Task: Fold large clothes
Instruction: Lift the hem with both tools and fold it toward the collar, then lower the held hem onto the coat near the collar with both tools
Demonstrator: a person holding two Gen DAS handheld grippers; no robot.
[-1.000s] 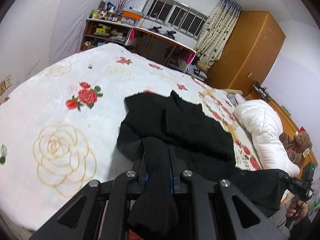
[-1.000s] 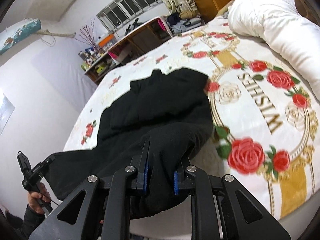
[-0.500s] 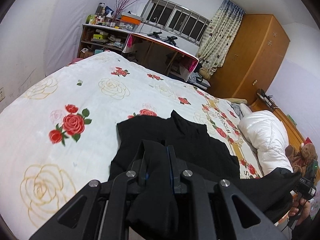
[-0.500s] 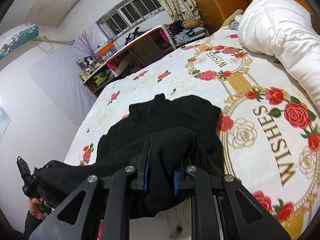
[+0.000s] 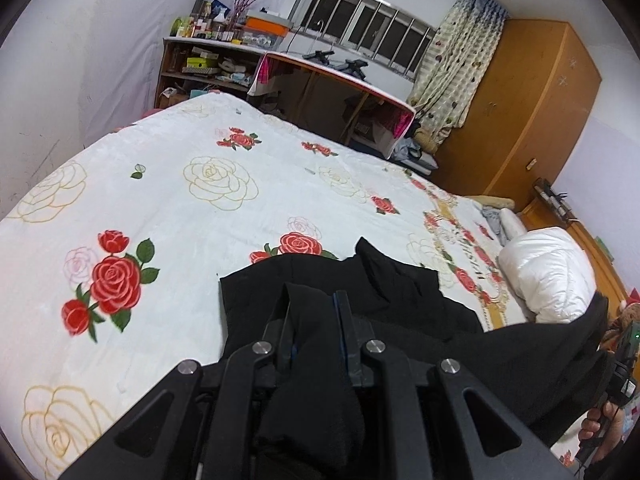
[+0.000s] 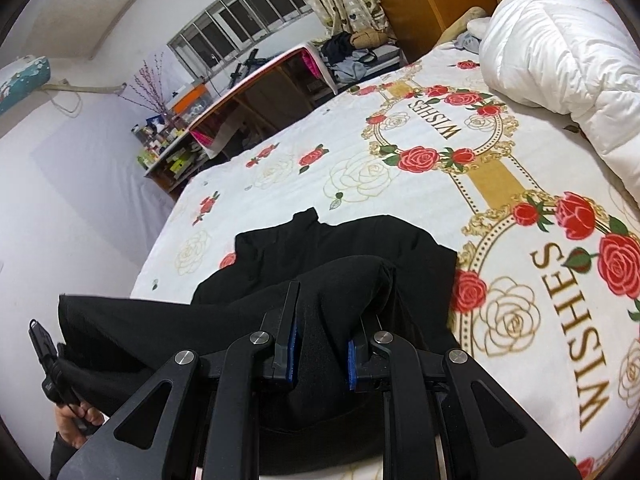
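A large black garment (image 5: 384, 280) (image 6: 340, 248) lies on the rose-print bedspread (image 5: 200, 184) (image 6: 400, 168), its far part flat and its near edge lifted. My left gripper (image 5: 314, 300) is shut on a bunched fold of that near edge. My right gripper (image 6: 326, 312) is shut on another bunch of the same edge. The black cloth stretches taut between the two grippers, above the bed. In the left wrist view the right gripper (image 5: 624, 360) shows at the far right in a hand; in the right wrist view the left gripper (image 6: 48, 360) shows at the lower left.
A rolled white duvet (image 5: 548, 276) (image 6: 560, 52) lies at the head of the bed. A desk (image 5: 340, 80), shelves (image 5: 204, 64) and a wooden wardrobe (image 5: 520, 112) stand beyond the bed's far side. A soft toy (image 5: 630, 312) sits at the right edge.
Both grippers have carried the held black edge forward over the bed, so the garment's flat part now looks shorter and folds under the lifted edge.
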